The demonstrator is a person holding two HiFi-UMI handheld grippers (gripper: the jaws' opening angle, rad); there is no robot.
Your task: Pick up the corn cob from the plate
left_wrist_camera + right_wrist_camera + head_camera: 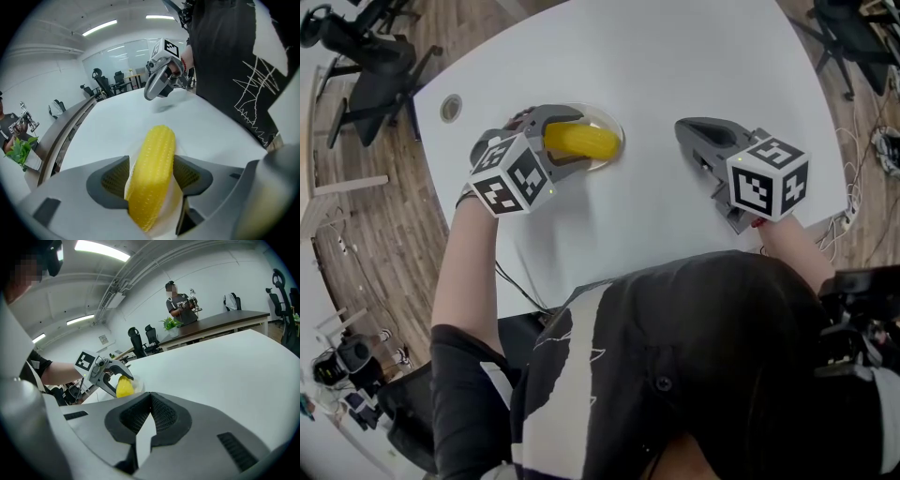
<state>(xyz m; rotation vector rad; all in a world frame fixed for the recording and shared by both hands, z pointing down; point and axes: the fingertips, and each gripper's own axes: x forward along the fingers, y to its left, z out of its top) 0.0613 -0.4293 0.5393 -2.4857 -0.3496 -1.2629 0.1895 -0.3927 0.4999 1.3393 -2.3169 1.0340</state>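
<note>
A yellow corn cob (581, 141) lies on a small clear plate (617, 133) on the white table. My left gripper (572, 139) is down over it, one jaw on each side of the cob. In the left gripper view the cob (152, 173) fills the gap between the jaws and a sliver of plate (177, 199) shows beside it. The pads do not visibly press on it, so this gripper is open. To the right, my right gripper (684, 127) rests low over bare table, shut and empty, its tips meeting (150, 397). From there the cob (123, 387) shows at the far left.
A round cable grommet (450, 108) sits in the table's far-left corner. Office chairs (366, 56) stand on the wood floor beyond the table edge. A person (180, 303) stands behind a dark desk with a plant (169, 324) in the background.
</note>
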